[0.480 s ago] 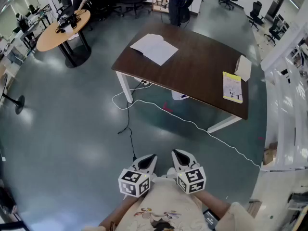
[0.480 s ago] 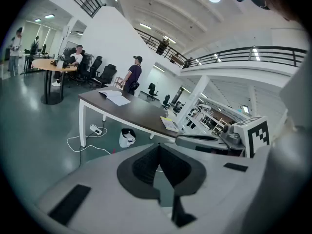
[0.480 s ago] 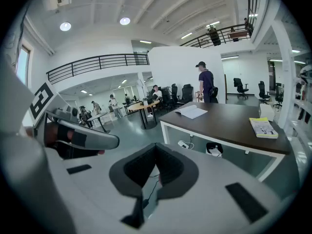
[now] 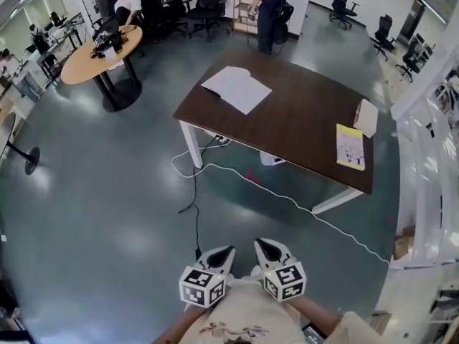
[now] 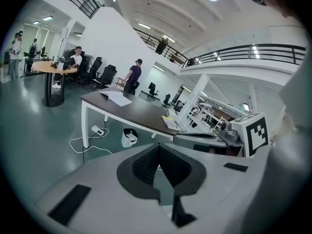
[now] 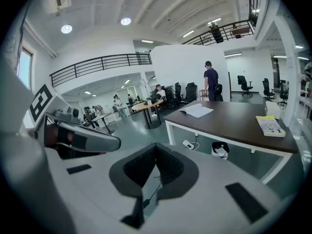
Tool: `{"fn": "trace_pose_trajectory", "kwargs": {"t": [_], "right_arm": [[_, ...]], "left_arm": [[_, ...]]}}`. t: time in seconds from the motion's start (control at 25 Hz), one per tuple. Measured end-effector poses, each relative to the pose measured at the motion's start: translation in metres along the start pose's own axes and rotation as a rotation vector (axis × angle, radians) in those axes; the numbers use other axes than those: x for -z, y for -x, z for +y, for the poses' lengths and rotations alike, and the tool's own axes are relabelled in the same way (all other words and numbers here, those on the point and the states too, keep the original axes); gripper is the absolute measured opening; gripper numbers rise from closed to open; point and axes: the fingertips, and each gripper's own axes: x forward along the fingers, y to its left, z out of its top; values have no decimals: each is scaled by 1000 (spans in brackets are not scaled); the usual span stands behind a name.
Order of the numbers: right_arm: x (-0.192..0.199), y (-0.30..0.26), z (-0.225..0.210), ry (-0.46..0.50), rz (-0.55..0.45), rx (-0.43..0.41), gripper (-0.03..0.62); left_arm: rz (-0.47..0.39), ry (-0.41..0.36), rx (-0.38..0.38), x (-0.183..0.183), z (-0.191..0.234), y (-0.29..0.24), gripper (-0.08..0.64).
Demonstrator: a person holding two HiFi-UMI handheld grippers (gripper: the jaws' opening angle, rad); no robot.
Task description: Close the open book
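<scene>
- Broadly, a grey-green floor [image 4: 107, 192] fills most of the head view, with a white cable [image 4: 287, 185] trailing across it from under the desk.
- The dark brown desk [image 4: 301, 120] stands well ahead of the person, far from both grippers.
- A round wooden table [image 4: 97, 52] stands off to the left of the desk, with a seated person behind it.
- The open book [image 4: 237, 88] lies flat on the desk's far left corner, its white pages spread and facing up. Nothing touches it.
- A yellow booklet [image 4: 349, 147] lies shut near the desk's right end, with a white object [image 4: 364, 117] just beyond it.
- The left gripper [image 4: 224, 250] is held low and close to the person's body, pointing out over the floor towards the desk.
- The right gripper [image 4: 264, 244] sits just beside it, pointing the same way, and the two are near each other but apart.
- In the left gripper view the fingers [image 5: 146, 165] meet at their tips, pressed together with nothing between them. The book shows far off on the desk beyond.
- In the right gripper view the fingers [image 6: 168, 167] are likewise closed tip to tip and hold nothing, with the book [image 6: 197, 110] well ahead on the desk.
</scene>
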Motion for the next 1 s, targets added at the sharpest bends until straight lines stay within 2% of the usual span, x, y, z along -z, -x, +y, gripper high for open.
{"fn": "trace_pose_trajectory", "kwargs": {"t": [0.12,0.36,0.48,0.6,0.8,1.0], "right_arm": [[-4,-13,10,-27,-1,-22,8],[-10,-39,17,0,17,-8,8],[-17,-53,12,-13,37,7,8],[-30,-73,9,-23,48,-16,7],[-41,-131,-18,-62,57,-55,6],[-80,-202,-75,-86,64,-95,6]], "left_arm": [[-6,-7,-6,-3,12,9,6],[-29,-12,8,-14,39,18,6],[-45,13,7,-26,56,21,6],[-52,39,3,-40,72,20,6],[-35,48,-19,-65,112,-21,6],[-1,54,-49,-122,160,-90,6]]}}
